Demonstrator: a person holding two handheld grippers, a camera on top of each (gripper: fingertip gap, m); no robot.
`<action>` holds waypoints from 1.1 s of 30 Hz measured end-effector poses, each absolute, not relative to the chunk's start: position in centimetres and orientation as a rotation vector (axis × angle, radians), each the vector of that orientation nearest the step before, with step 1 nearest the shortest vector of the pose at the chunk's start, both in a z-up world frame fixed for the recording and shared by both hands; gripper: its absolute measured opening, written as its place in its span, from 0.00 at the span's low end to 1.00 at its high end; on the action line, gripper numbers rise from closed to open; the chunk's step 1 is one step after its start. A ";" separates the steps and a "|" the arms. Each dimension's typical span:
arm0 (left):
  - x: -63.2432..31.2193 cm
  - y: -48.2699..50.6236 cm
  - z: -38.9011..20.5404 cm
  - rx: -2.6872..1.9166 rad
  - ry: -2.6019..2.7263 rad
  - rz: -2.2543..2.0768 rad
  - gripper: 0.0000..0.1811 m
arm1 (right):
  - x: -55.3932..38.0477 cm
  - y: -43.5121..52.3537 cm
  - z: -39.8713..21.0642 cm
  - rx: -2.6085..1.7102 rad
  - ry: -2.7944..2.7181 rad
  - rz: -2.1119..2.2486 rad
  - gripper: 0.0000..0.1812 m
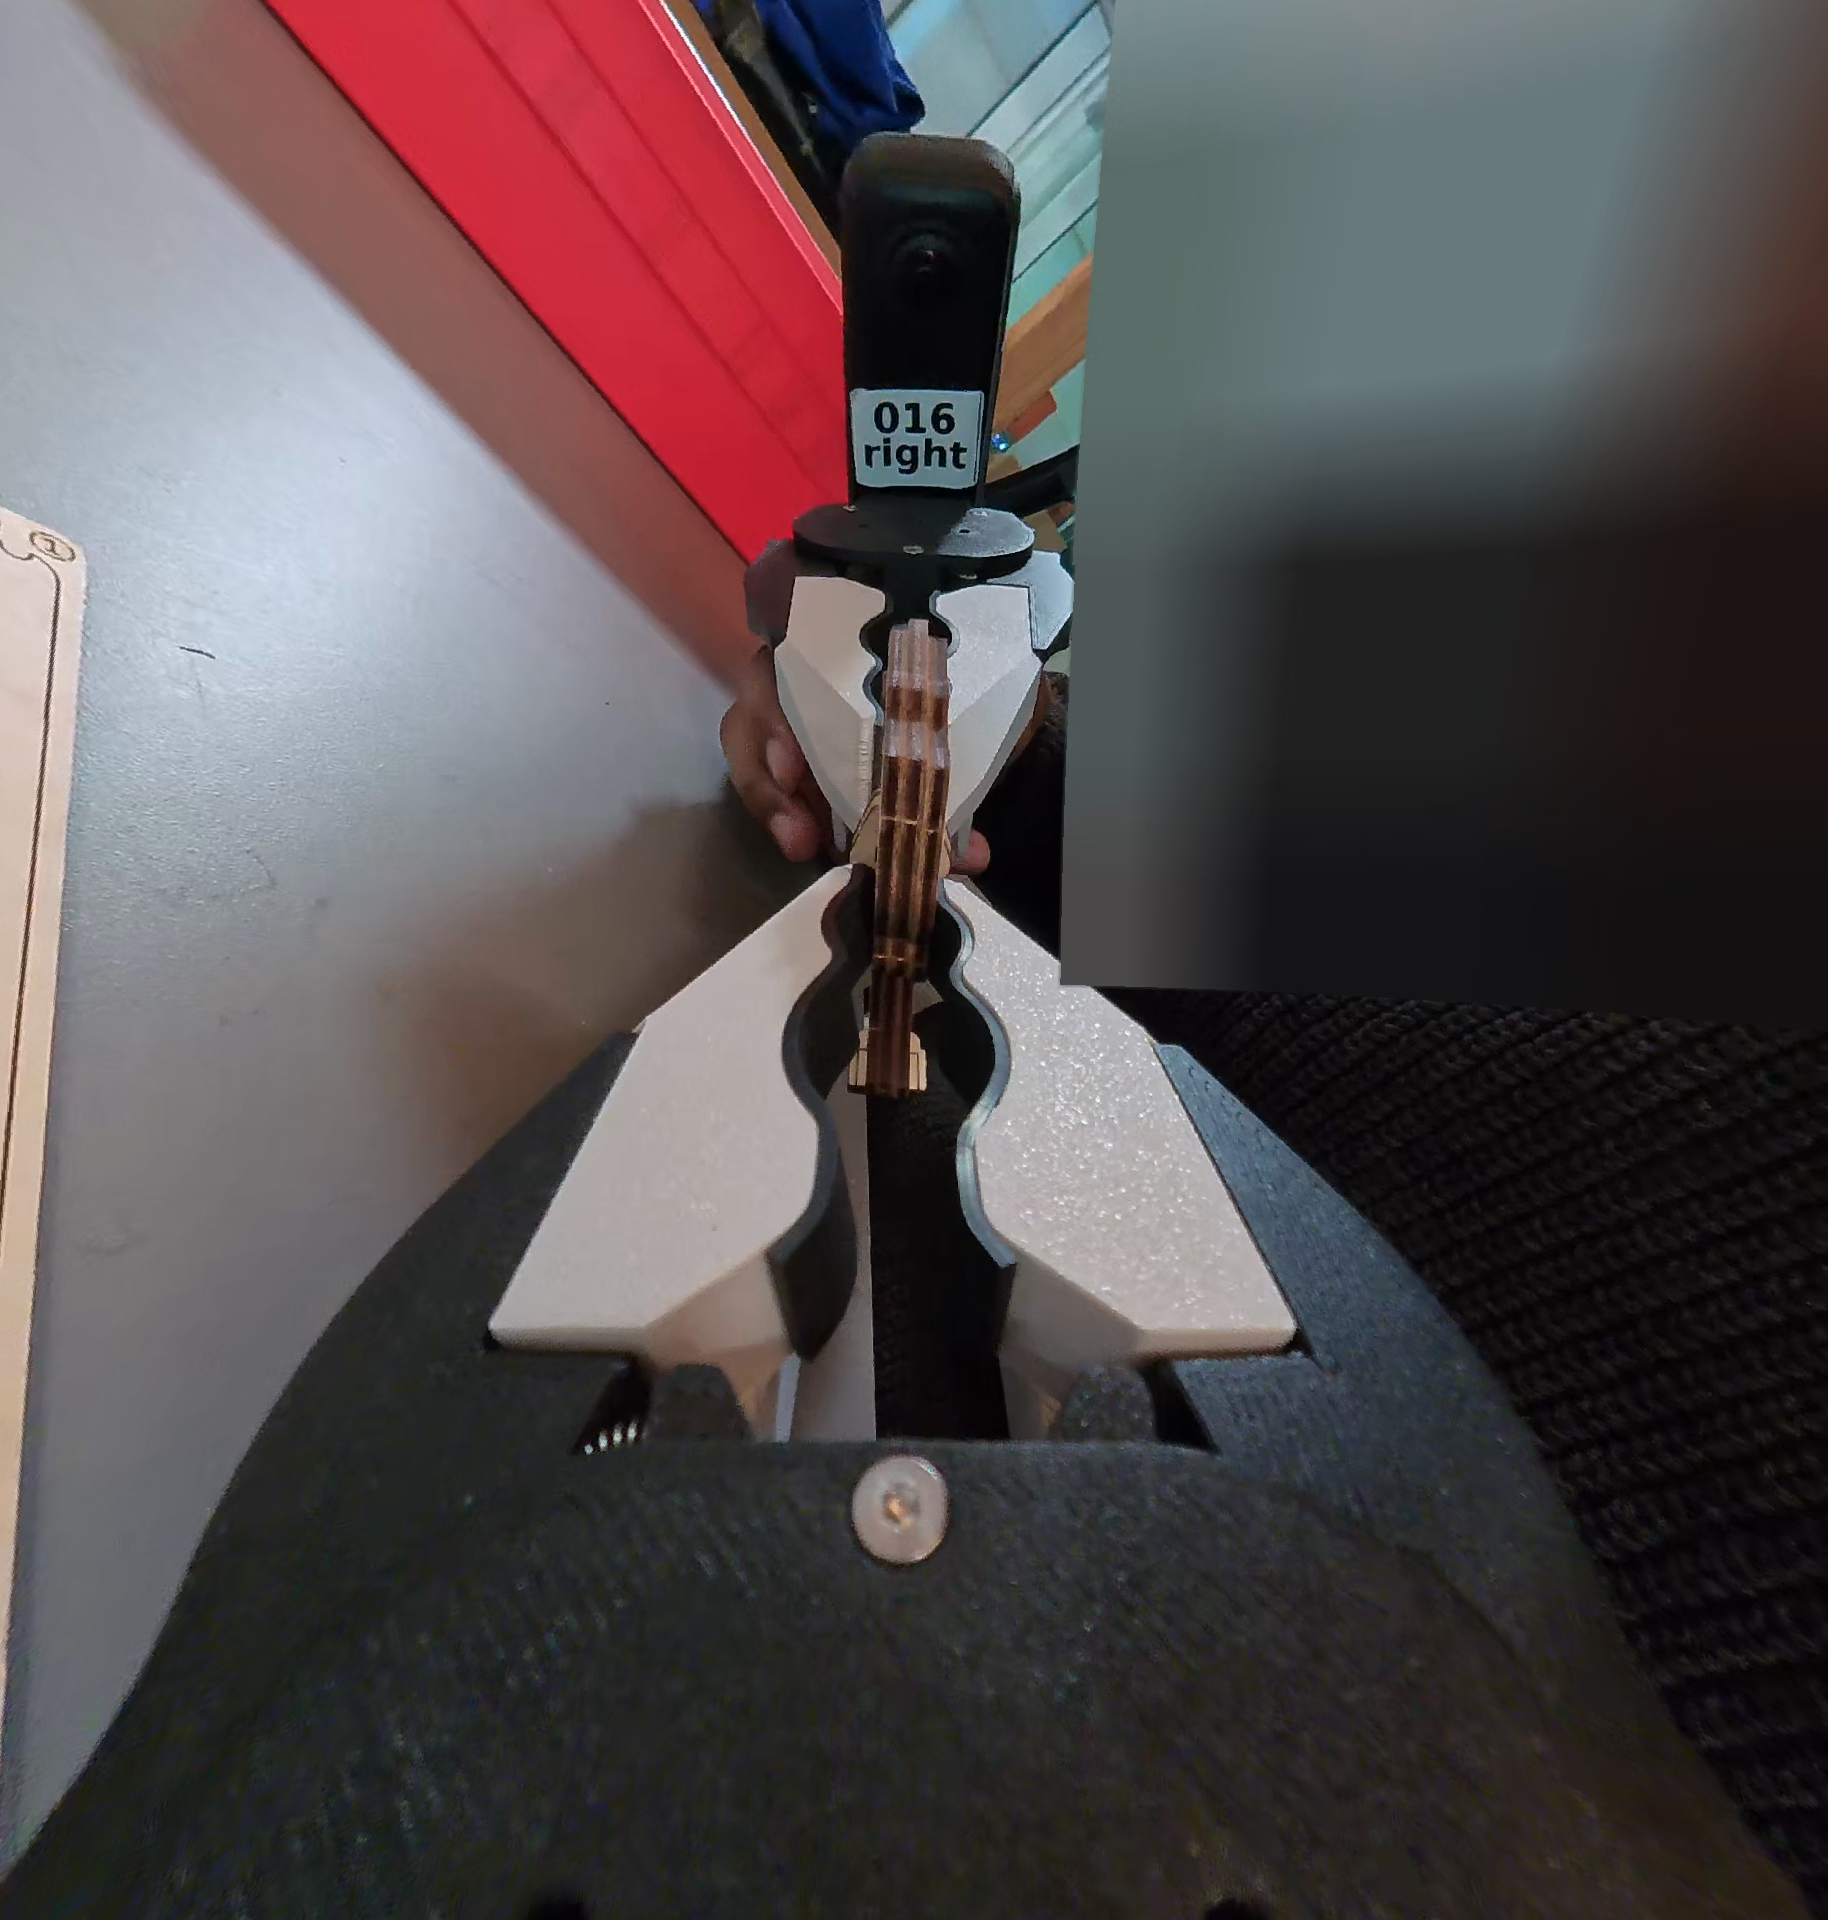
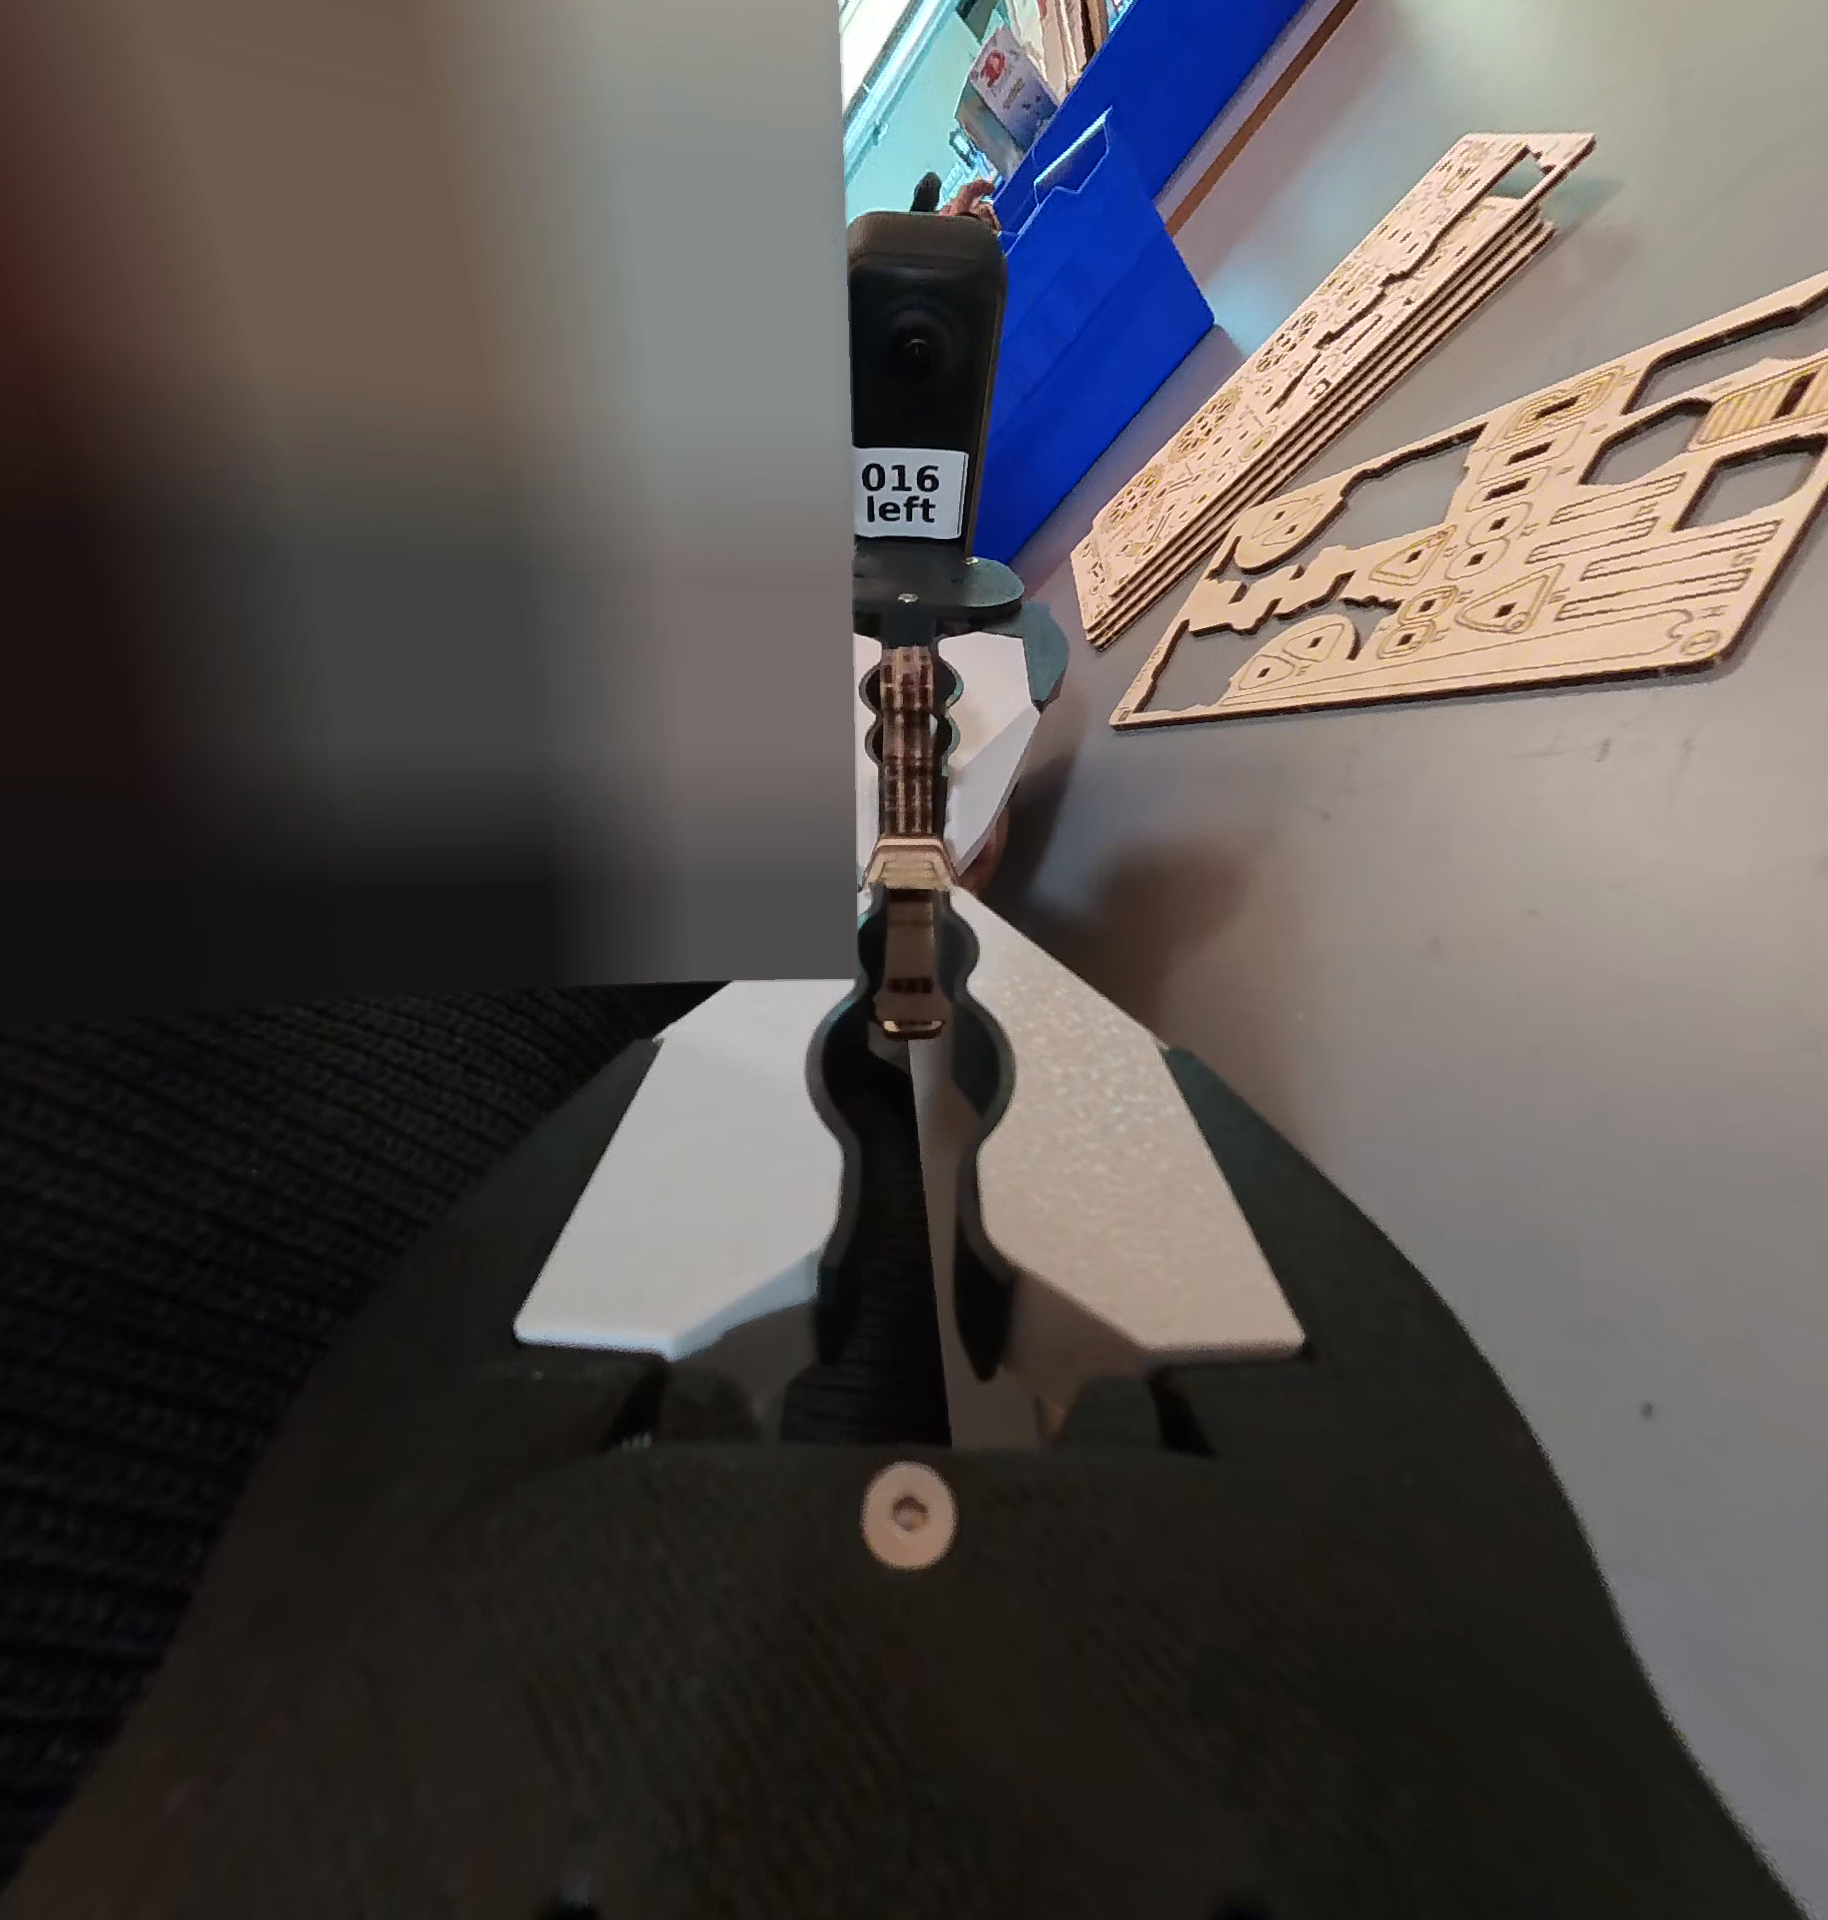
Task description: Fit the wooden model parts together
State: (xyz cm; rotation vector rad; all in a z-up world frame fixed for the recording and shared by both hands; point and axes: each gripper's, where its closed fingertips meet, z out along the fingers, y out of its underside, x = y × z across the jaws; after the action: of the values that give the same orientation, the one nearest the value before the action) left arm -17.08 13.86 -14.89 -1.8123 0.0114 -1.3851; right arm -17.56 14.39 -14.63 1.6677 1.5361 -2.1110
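Bridging two opposed grippers above a grey table (image 2: 1409, 935), a layered wooden assembly (image 1: 905, 831) of striped laser-cut plywood is pinched at each end: the left gripper (image 1: 894, 914) clamps the near end, the right gripper (image 1: 905, 727) the far one. Uneven squeezing or a slight twist, by the look of it, could shear the thin stacked layers apart. Flat punched-out wooden sheets (image 2: 1512, 540) lie nearby; the scalloped fingers (image 1: 702, 1122) are white plastic.

both wrist views face each other closely, sharing the wooden assembly (image 1: 905, 831).
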 end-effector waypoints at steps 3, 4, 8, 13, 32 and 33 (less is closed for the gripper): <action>-17.0 13.9 -15.0 -1.820 0.015 -1.379 0.04 | -17.5 14.4 -14.7 1.676 1.538 -2.104 0.04; -17.0 13.9 -15.0 -1.823 0.014 -1.380 0.04 | -17.5 14.4 -14.8 1.682 1.546 -2.104 0.04; -16.9 13.7 -15.2 -1.836 0.021 -1.388 0.04 | -17.4 14.2 -14.9 1.688 1.554 -2.087 0.04; -16.8 13.7 -15.5 -1.856 0.024 -1.383 0.04 | -17.3 14.2 -15.2 1.709 1.556 -2.061 0.04; -16.1 13.6 -16.2 -1.914 0.073 -1.332 0.04 | -17.2 13.9 -15.6 1.698 1.548 -2.005 0.04; -16.2 13.7 -16.2 -1.911 0.060 -1.331 0.04 | -17.3 14.0 -15.6 1.707 1.536 -2.010 0.04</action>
State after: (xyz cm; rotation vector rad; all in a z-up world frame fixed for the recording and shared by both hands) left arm -16.20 13.73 -16.24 -1.9113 0.0601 -1.3305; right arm -17.32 14.04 -15.63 1.7067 1.5359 -2.0100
